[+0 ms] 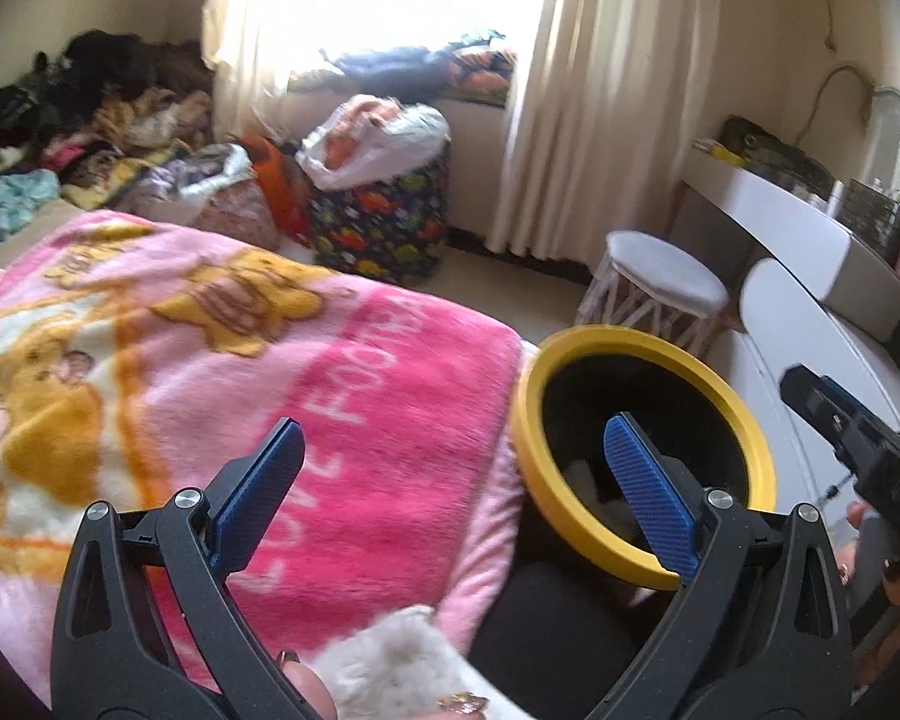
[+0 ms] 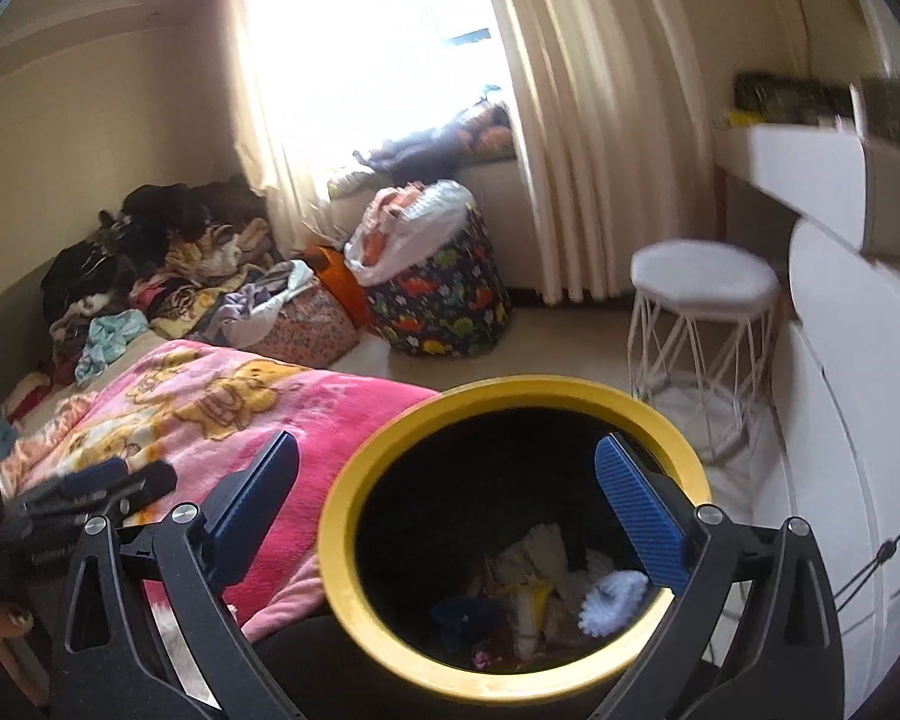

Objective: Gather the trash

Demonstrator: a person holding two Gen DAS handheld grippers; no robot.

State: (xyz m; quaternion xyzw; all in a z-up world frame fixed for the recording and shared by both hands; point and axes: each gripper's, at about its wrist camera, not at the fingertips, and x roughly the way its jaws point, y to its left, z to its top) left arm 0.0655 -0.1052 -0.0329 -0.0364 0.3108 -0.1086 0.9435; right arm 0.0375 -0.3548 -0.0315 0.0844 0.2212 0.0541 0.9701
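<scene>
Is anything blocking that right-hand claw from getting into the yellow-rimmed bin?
Nothing visible does. The right gripper hangs open right above the bin, whose mouth is uncovered, with trash lying at its bottom.

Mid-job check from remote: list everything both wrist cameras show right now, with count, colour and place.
Trash bin: one, black with yellow rim, beside the bed.
Trash: several white, yellow and blue scraps, inside the bin.
Blanket: one, pink with bear print, on the bed.
Clothes pile: mixed colours, far end of the bed.
Dinosaur-print hamper: one, dark, under the window, topped by a white bag.
Stool: one, white, near the curtain.
Dresser: white, right side.
Curtains: cream, at the window.
Left gripper: blue fingers open, over the blanket's edge and the bin.
Right gripper: blue fingers open, over the bin.
</scene>
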